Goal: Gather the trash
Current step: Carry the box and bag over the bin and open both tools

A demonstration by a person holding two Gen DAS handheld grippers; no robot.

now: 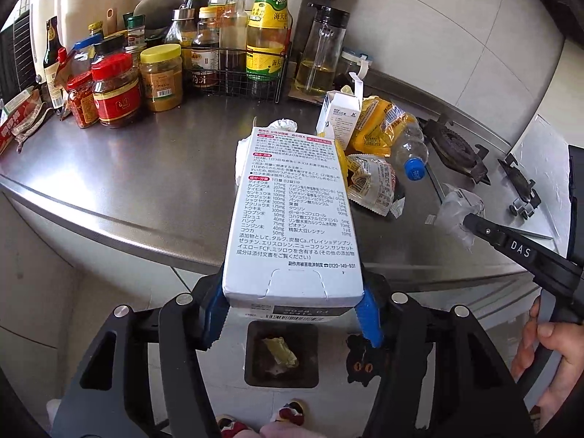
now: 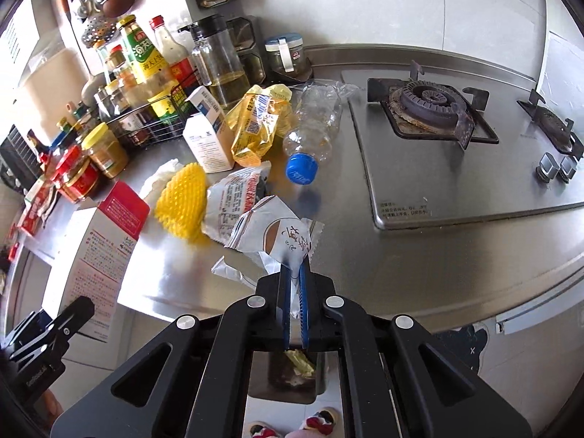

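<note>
Steel worktop (image 2: 365, 255): most of the trash lies ahead of both my tools, uncollected.
Left hand-held gripper (image 1: 292, 314): blue fingers clamped on the near end of a white box (image 1: 295, 211), held off the worktop edge.
Right hand-held gripper (image 2: 296, 281): fingers pressed together, pinching a white wrapper (image 2: 277, 233), lifted near the edge.
Bin (image 1: 281, 354): directly below both tools on the floor; one yellowish scrap (image 1: 281, 352) inside, so I judge the job barely begun.
Left to collect: bottle (image 2: 314, 135), yellow bag (image 2: 255, 124), small carton (image 2: 208, 138), yellow mesh (image 2: 182, 197), printed packet (image 2: 233, 200), tissue (image 2: 160, 177).
Next: I'd judge both held pieces ready to drop.
</note>
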